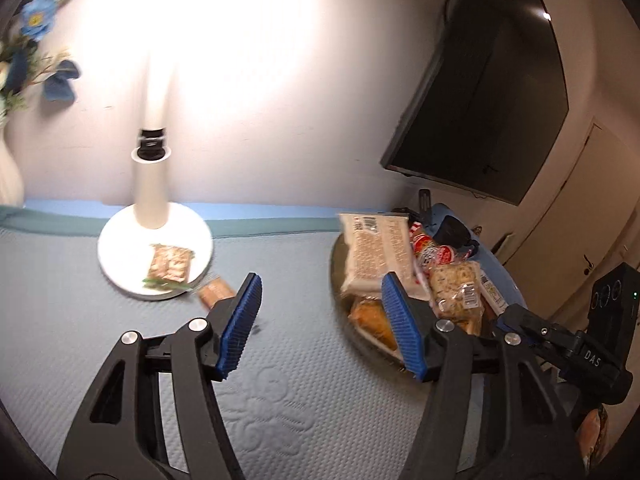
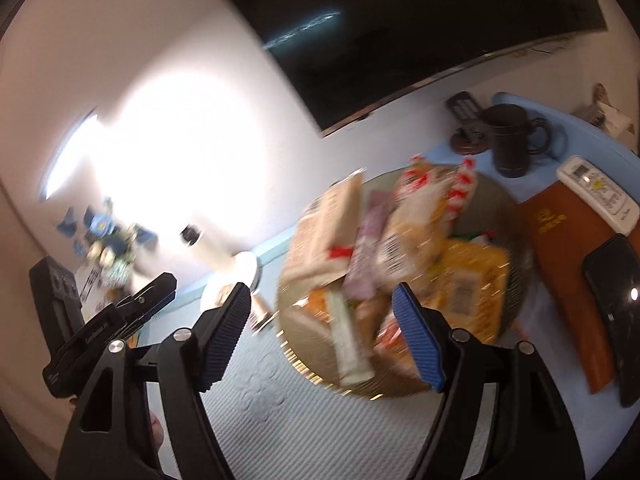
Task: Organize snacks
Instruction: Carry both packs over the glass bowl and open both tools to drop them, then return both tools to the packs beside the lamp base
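Quilted mat [image 1: 120,360]: lamp [image 1: 154,184], seemingly snack-heaped tray [image 2: 516,280], black mug [image 2: 510,140].

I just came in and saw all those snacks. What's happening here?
A person is tidying snacks with two hand-held grippers. Both the left gripper and the right gripper are open and empty. Most packets sit piled in a round tray. One packet lies on the lamp base, another small packet beside it.
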